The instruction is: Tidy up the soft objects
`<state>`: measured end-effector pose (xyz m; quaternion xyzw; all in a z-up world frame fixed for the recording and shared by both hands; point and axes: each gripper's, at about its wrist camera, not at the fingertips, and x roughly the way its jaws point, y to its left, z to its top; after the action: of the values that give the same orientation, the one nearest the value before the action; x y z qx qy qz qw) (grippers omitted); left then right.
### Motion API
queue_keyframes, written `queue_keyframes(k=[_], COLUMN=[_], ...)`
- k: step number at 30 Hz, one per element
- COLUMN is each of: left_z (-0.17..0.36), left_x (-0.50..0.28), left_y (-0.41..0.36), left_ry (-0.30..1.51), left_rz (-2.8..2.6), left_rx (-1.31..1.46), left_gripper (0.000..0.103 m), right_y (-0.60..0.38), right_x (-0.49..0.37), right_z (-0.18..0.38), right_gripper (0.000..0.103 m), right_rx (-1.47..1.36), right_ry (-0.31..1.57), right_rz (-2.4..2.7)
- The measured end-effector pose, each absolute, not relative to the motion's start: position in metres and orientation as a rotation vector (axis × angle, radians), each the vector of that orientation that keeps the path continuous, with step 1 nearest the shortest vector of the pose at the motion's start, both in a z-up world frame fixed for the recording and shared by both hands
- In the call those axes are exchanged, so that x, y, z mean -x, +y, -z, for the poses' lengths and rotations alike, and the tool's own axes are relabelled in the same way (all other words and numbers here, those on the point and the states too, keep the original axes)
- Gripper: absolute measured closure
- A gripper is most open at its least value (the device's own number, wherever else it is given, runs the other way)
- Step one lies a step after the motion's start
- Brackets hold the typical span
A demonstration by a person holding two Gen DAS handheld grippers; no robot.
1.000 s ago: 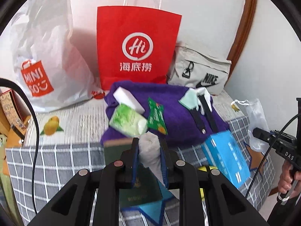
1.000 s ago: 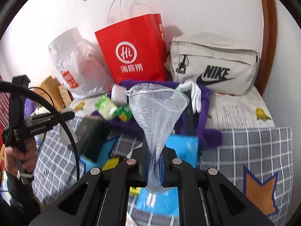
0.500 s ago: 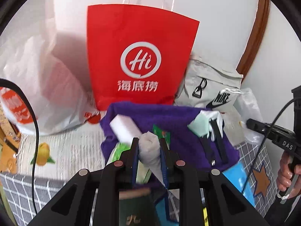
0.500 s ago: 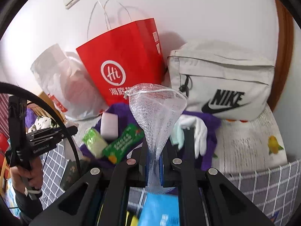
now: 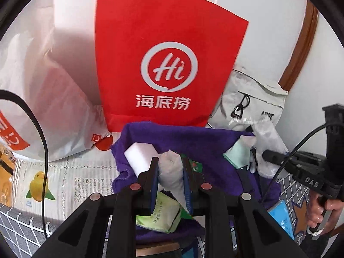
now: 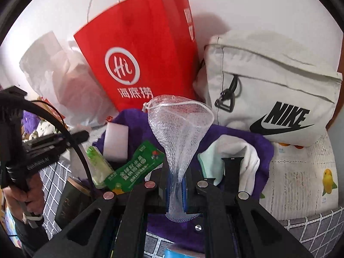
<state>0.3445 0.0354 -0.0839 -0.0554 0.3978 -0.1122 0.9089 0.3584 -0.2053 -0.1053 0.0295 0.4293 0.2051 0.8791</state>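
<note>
A red paper bag (image 5: 169, 64) with a white "Hi" logo stands against the wall, the biggest thing in the left wrist view. To its left slumps a white plastic shopping bag (image 5: 43, 99), and to its right leans a pale grey Nike bag (image 6: 277, 94). In front of them a purple towel (image 5: 193, 142) lies spread on a checked and fruit-printed cover (image 5: 51, 185). On the towel rest a white sponge block (image 6: 116, 142), a white glove (image 6: 243, 150) with a black strap (image 6: 232, 169) across it, a green snack packet (image 6: 137, 167), and a pale green tissue pack (image 5: 161, 212).

The left tongs (image 5: 171, 180) are closed on a rolled grey-white cloth (image 5: 172, 172), which stands up between the pads, held over the near edge of the towel. The right tongs (image 6: 176, 185) are pinched tight on the narrow lower end of a white mesh pouch (image 6: 178, 129); its drawstring mouth flares wide open above them, in front of the red bag and over the towel. A hand (image 5: 320, 212) grips the handle of the right tongs at the right edge of the left wrist view.
</note>
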Motion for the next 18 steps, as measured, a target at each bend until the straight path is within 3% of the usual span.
queue_keyframes(k=[18], left_z=[0.095], left_x=[-0.351], left_y=[0.042], left_ry=[0.852], left_rz=[0.245], left_rx=[0.147], left_gripper=[0.083], right_y=[-0.179], right_x=[-0.385], right_z=[0.156], right_gripper=[0.093], right_rx=[-0.004], right_ry=[1.003], right_rz=[-0.424])
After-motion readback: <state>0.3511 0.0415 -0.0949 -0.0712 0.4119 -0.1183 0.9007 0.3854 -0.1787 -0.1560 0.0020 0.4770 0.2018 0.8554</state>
